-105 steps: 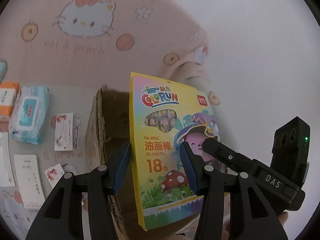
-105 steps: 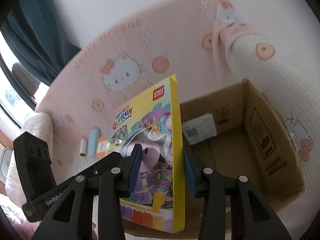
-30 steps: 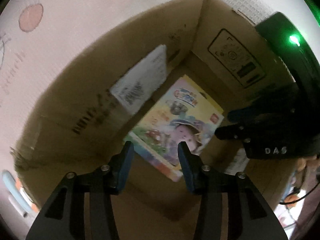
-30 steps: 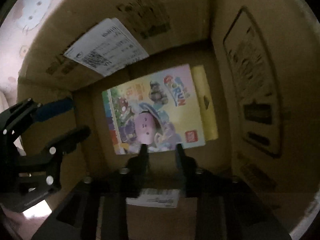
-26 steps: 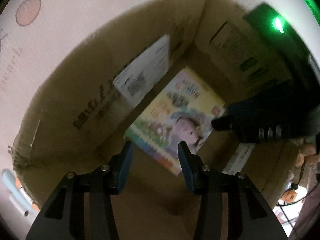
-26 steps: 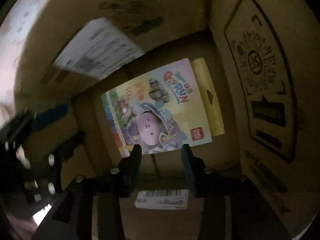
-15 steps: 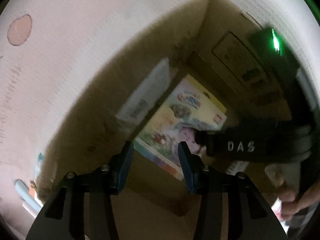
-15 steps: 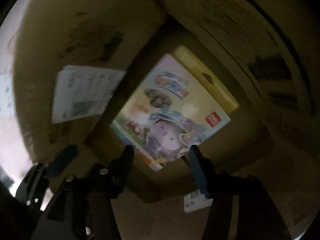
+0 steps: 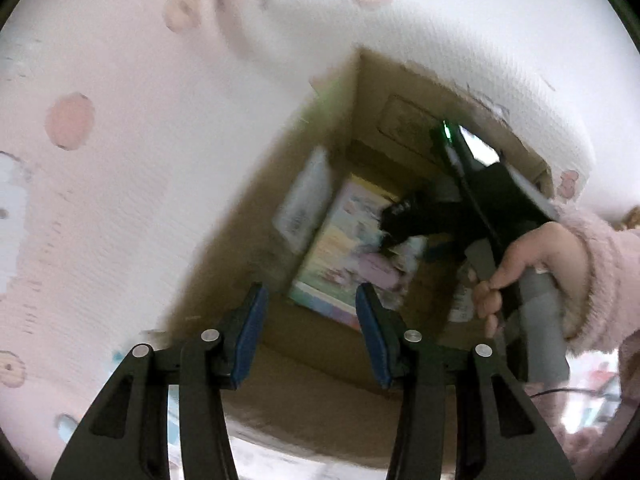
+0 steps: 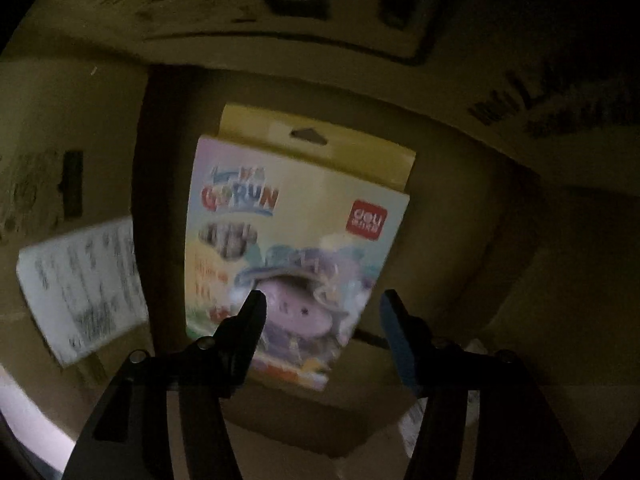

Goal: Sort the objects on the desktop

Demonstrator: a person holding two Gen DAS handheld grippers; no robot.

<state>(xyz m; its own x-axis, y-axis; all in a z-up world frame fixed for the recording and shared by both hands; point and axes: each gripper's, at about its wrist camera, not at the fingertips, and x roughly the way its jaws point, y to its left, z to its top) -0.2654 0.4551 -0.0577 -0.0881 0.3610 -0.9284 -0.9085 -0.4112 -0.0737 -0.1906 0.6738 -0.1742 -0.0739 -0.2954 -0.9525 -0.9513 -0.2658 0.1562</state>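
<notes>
- Cardboard box [image 9: 304, 184] holds the oil pastel pack [image 10: 296, 248], lying flat on its floor; that item looks sorted.
- Right gripper [image 10: 322, 312] hangs above the pack, jaws spread, gripping nothing.
- Left gripper [image 9: 308, 328] hovers over the box rim, jaws apart and empty.
- Other desktop items probably remain unsorted, out of view.

My cardboard box [image 9: 308, 376] sits on the pink-and-white printed cloth [image 9: 132, 168] that covers the surface and spreads off to the left. Flat on the box floor [image 10: 460, 216] lies the oil pastel pack [image 10: 296, 248].
</notes>
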